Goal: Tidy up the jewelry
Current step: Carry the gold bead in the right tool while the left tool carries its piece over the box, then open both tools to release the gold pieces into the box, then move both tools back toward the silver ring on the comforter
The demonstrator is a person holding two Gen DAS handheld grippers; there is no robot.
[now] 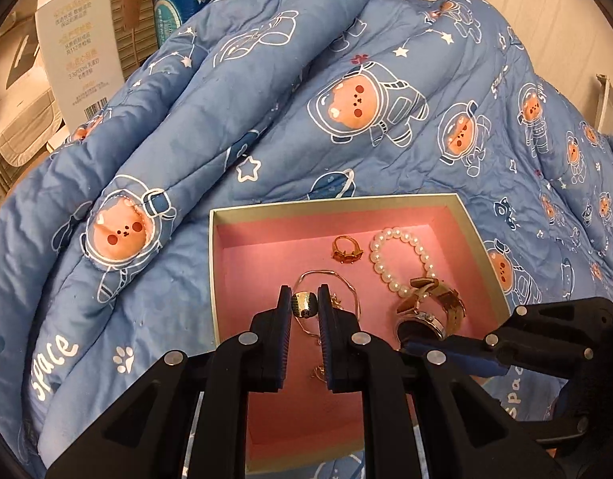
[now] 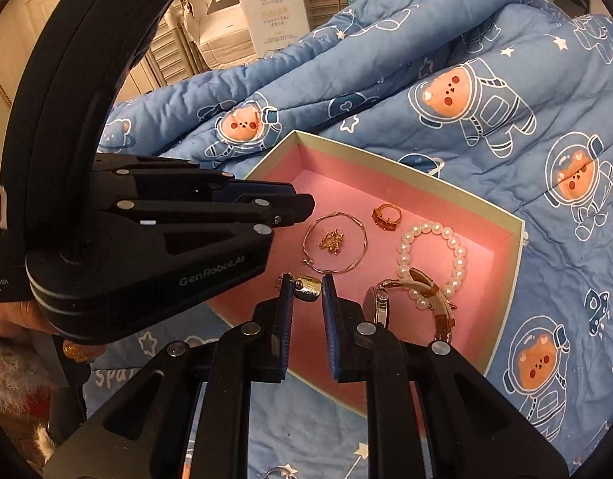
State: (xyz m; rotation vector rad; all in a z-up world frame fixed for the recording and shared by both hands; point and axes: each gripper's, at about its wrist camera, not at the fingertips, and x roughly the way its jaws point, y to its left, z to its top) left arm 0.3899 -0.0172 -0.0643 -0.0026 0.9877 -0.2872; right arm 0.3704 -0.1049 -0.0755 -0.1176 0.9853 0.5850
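Left wrist: left gripper (image 1: 305, 304) clamped on small gold patterned ring (image 1: 304, 304) above pink-lined open cardboard box (image 1: 330, 204). Right wrist: right gripper (image 2: 307, 288) pinches gold clip-like piece (image 2: 308, 288); only here, gold earring cluster (image 2: 333, 242) inside thin bangle (image 2: 335, 242).

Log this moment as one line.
left hand-held gripper: shut on small gold piece | right hand-held gripper: shut on gold piece | both over pink box

hidden: near wall of pink-lined box (image 1: 266, 235) behind left gripper (image 1: 305, 304) | watch (image 1: 430, 315) dial partly covered by right gripper's finger | cut off: silver ring (image 2: 280, 473) at bottom edge | unreadable: carton (image 1: 79, 40) print
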